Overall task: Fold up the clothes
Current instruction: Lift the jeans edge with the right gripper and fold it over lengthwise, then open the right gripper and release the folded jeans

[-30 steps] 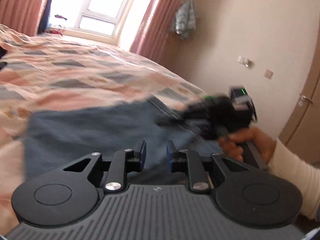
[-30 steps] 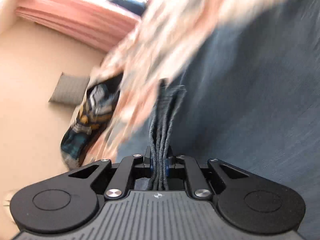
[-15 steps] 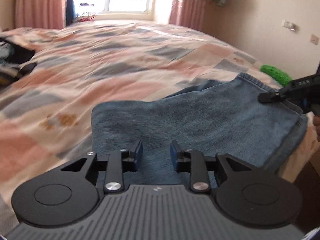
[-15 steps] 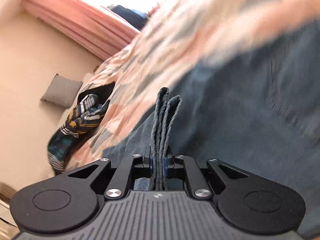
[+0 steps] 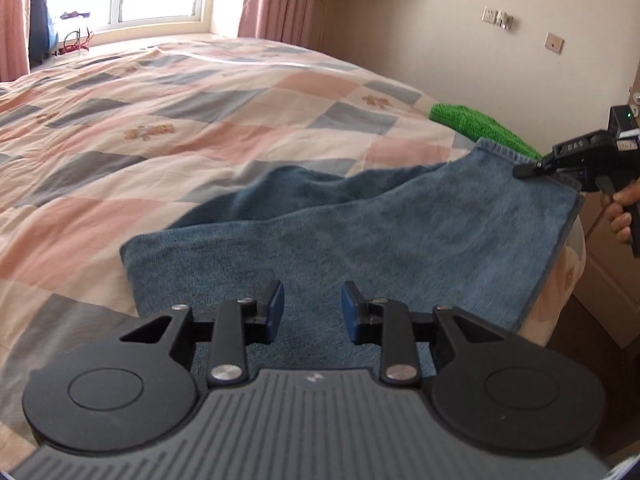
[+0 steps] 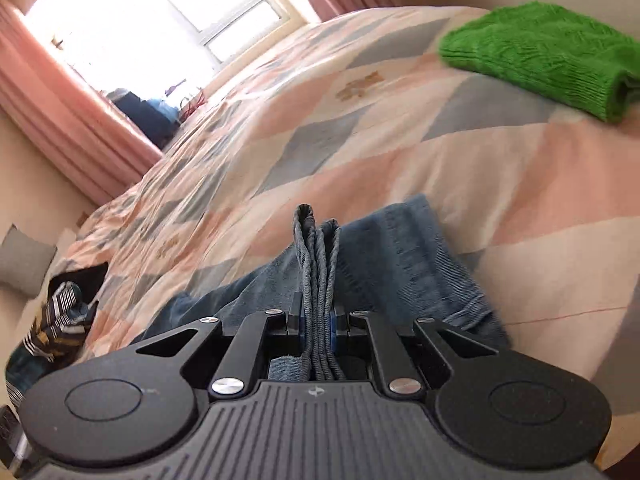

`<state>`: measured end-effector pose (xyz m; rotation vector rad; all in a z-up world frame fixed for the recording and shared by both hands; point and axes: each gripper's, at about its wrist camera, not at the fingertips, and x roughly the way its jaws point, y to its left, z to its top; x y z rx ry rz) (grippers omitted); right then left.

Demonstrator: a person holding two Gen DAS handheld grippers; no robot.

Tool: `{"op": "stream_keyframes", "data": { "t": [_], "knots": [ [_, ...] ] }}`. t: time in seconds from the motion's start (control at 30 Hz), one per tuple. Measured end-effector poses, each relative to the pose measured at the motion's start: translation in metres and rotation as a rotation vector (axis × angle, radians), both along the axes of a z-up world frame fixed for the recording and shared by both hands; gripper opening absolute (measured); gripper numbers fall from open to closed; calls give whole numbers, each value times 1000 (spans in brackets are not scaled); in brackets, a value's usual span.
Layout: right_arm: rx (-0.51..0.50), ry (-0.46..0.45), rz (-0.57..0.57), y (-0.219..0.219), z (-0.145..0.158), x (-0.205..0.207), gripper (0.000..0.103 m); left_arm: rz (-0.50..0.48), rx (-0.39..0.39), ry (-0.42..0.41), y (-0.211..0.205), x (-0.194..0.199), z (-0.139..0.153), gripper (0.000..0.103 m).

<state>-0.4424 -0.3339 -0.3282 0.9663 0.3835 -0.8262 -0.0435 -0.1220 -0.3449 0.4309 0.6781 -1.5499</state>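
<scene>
several denim layers already doubled: jeans (image 5: 360, 236) lie on bed (image 5: 200, 120) w/ right gripper (image 6: 318, 320) clamped on stacked edges, left gripper (image 5: 312, 308) spread empty above; more folds prob left, green towel (image 6: 552, 56) nearby.

My right hand-held gripper (image 6: 316, 320) has its jaws pressed together on a bunched, several-layered edge of the blue denim garment (image 6: 400, 256), whose folds stand up between the fingers while the rest lies on the bed with the pink, cream and grey-blue patchwork quilt (image 6: 460, 168). At upper right I see a folded bright green knitted cloth (image 6: 548, 56) on the quilt, well apart from the denim. At far left lies a crumpled striped garment (image 6: 52, 320), with pink curtains (image 6: 68, 128) beside the bright window (image 6: 160, 12).
</scene>
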Motion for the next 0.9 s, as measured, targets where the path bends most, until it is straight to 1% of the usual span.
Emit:
{"op": "stream_keyframes", "data": {
  "t": [0.07,0.1,0.27,0.4,0.57,0.6,0.63,0.67,0.7,0.73,0.77,0.8,0.83,0.87,0.9],
  "knots": [
    [-6,-4,3,-7,-1,-8,10,1,9,-3,-6,-4,-2,26],
    [-11,-6,4,-13,1,-19,10,2,12,-5,-8,-5,-3,26],
    [-21,-32,-10,-36,1,-35,10,13,29,-23,-18,-6,-7,26],
    [3,-31,-16,-50,-15,-36,10,18,41,-41,-21,-6,-11,26],
    [-14,-4,-8,-52,-27,-38,10,21,60,-78,-23,-6,-15,27],
    [-18,2,-7,-53,-30,-39,10,22,67,-85,-24,-6,-15,27],
    [-21,8,-5,-53,-32,-39,13,22,70,-91,-24,-6,-15,27],
    [-47,56,-8,-51,-29,-36,18,20,71,-98,-24,-7,-13,27],
    [-73,104,-12,-49,-26,-33,21,20,71,-107,-23,-7,-11,30],
    [-99,152,-16,-47,-23,-30,29,24,66,-113,-23,-7,-7,32],
    [-142,203,-44,-42,-15,-27,34,28,60,-117,-22,-6,-4,32],
    [-204,271,-71,-34,-7,-24,47,30,52,-113,-21,-5,0,32],
    [-266,339,-98,-26,1,-20,48,32,42,-107,-19,-4,3,32],
    [-324,386,-105,-17,8,-16,48,33,31,-102,-18,-2,6,32],
    [-358,358,-80,-5,12,-14,48,35,17,-101,-17,-1,9,31]
  ]
}}
